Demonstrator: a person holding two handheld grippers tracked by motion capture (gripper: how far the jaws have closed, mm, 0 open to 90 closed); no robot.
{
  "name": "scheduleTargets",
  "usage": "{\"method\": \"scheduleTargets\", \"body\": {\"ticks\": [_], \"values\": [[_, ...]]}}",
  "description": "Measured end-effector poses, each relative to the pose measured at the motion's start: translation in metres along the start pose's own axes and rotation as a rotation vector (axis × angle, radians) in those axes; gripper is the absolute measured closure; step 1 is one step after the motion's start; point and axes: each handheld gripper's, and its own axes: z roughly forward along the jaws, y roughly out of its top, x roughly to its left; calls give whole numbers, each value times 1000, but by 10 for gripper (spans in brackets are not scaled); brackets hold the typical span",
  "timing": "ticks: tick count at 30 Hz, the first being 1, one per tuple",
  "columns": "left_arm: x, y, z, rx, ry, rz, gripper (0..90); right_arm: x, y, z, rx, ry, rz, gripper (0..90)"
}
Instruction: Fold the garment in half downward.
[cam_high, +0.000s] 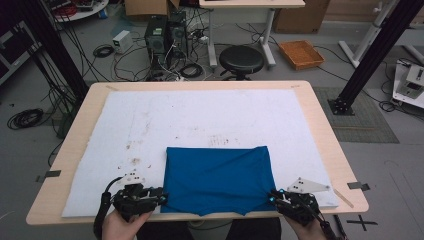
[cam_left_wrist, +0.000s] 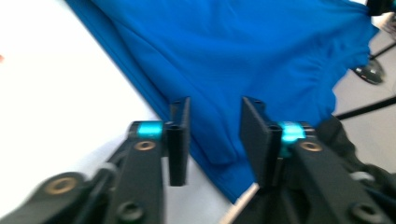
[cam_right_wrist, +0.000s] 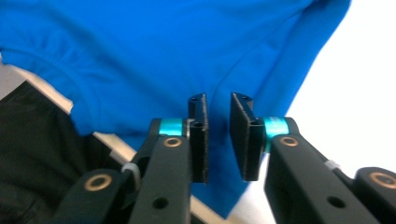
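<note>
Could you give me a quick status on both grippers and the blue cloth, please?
Left gripper open at the blue cloth's near left corner. Right gripper open at its near right corner. Cloth folded, near edge overhanging table. Nothing in the way.

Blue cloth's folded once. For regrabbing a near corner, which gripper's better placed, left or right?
Roughly even, slight edge to the right. The right gripper sits at the blue cloth's near right corner, jaws apart with fabric right beneath them. The left gripper is open too, at the near left edge.

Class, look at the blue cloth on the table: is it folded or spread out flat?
Folded. The blue cloth forms a neat rectangle with straight edges, and layered folds show at its near edge, which overhangs the table.
</note>
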Motion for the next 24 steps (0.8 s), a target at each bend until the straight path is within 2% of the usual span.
{"method": "scheduleTargets", "body": {"ticks": [2,7,12,13,15,18,20,22,24], "values": [[3,6,-1,-32,36,5,532,-5,4,-2,-25,-20,5,739],[18,32,4,-115,88,17,525,-30,30,5,-94,-74,45,730],[37,60,24,-166,128,21,514,-58,56,31,-112,-100,102,717],[40,64,28,-168,132,18,513,-64,62,39,-101,-100,122,713],[47,72,41,-179,168,32,512,-72,70,55,-88,-108,139,710],[55,79,58,-181,189,51,512,-78,76,73,-75,-116,160,705],[57,82,67,-168,194,61,513,-82,77,80,-65,-110,172,782],[56,83,76,-130,217,80,521,-84,78,86,-37,-111,168,898],[56,83,83,-93,246,101,555,-86,77,86,-38,-120,168,900]]}}
